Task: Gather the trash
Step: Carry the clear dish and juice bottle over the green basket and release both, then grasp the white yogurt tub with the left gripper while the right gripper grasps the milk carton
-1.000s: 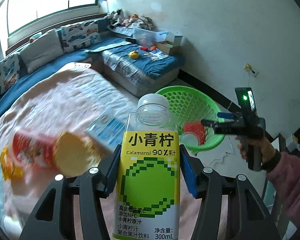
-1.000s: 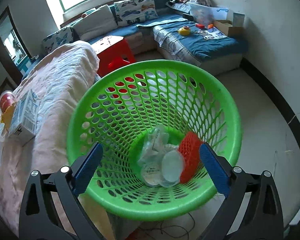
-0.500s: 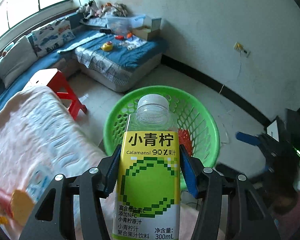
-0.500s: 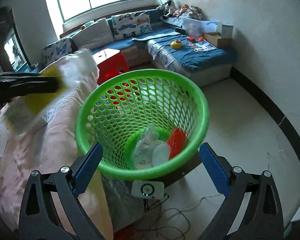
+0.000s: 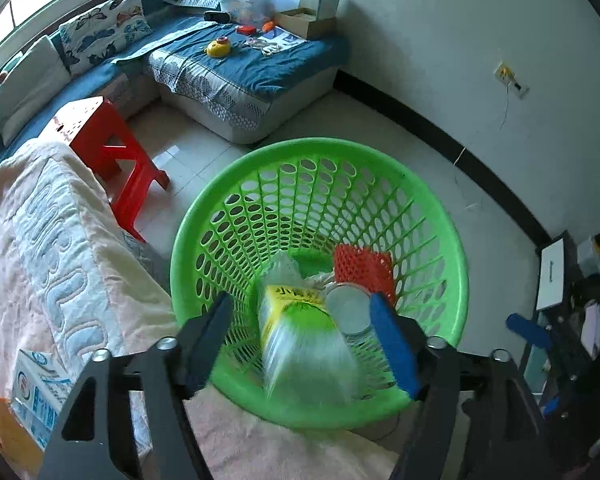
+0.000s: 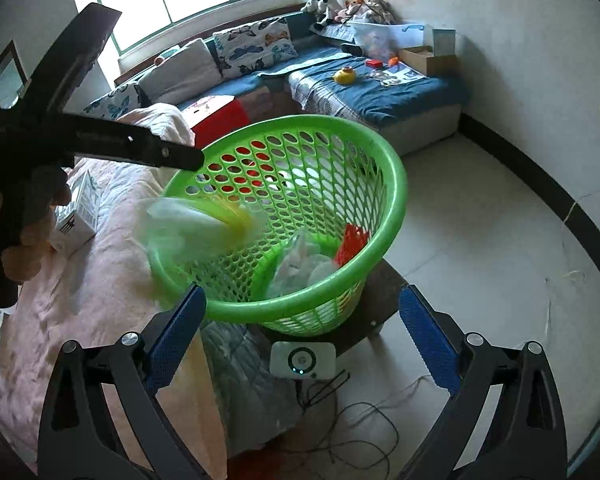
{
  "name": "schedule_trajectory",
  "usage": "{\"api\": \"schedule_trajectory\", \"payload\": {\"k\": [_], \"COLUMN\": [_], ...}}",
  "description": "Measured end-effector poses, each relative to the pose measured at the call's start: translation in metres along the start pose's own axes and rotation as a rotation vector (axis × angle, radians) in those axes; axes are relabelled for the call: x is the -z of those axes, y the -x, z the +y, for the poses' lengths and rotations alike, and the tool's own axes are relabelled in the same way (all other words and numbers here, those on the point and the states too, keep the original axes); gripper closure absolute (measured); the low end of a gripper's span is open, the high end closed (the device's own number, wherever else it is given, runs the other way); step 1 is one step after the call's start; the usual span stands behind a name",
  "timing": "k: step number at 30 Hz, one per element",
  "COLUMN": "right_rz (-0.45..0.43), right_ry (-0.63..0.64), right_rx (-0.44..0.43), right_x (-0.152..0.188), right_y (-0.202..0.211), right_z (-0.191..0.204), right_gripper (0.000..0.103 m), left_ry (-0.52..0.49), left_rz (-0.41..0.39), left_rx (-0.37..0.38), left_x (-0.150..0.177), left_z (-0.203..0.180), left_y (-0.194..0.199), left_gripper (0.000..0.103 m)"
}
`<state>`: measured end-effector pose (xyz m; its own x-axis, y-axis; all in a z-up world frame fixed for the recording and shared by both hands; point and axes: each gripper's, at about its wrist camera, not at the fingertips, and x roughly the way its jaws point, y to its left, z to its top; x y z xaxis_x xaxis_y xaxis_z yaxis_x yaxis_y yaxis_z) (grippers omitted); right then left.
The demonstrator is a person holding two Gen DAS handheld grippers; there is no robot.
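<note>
**Q:** Between the fingers of the left gripper [image 5: 302, 344], low in the centre of the left wrist view, what has changed?

**A:** One second ago the blue pads were clamped on the juice bottle [image 5: 300, 336], upright with its yellow-and-green label sharp. The jaws have just been opening. They now stand wide, clear of the bottle on both sides. The bottle appears as a motion-blurred streak, cap end pointing away from the camera, inside the rim of the green basket [image 5: 440, 240]. In the right wrist view the same bottle [image 6: 196, 224] is a pale and yellow smear at the basket's [image 6: 380, 184] left rim, below the dark finger of the left gripper [image 6: 180, 158].

**Q:** What lies beyond the bottle?

**A:** At the basket bottom lie a red mesh piece [image 5: 362, 270], a clear round lid [image 5: 348, 312] and crumpled plastic film [image 5: 284, 270]. Earlier the basket sat small at right of centre; it now fills the centre of the frame. A pink quilt [image 5: 40, 248] occupies the left, with a blue-and-white carton [image 5: 36, 396] at lower left and a red stool [image 5: 108, 152] above.

**Q:** And the right gripper [image 6: 302, 336]?

**A:** Its jaws are spread wide with nothing between them, as before. The basket has shifted from lower centre to mid-frame.
</note>
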<state>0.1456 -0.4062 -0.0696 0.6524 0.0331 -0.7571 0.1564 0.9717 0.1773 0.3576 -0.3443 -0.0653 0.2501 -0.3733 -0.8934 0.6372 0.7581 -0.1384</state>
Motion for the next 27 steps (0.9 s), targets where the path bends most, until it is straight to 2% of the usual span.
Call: {"api": "schedule_trajectory", "payload": {"k": [4,11,22,27], "right_rz": [-0.009,-0.036,-0.047,-0.039], "right_ry": [0.007,0.055,0.196,0.27], "right_rx": [-0.011,-0.046,-0.169,-0.23], "right_x": [0.0,-0.005,-0.02,-0.029], "right_y": [0.005,0.022,0.031,0.024], "right_z": [0.004,0.027,0.099,0.138], "right_gripper": [0.007,0.007,0.007,0.007], "left_ry": [0.013,0.023,0.126,0.177], "left_rz": [-0.058,-0.171,-0.305,-0.348], "left_rx": [0.028,0.005,-0.115,-0.205], "left_x": [0.012,0.053,0.142,0.176], "left_z": [0.006,0.02,0.066,0.089], "left_y": [0.025,0.088,0.178,0.205], "left_gripper": [0.033,0.033,0.033,0.033]}}
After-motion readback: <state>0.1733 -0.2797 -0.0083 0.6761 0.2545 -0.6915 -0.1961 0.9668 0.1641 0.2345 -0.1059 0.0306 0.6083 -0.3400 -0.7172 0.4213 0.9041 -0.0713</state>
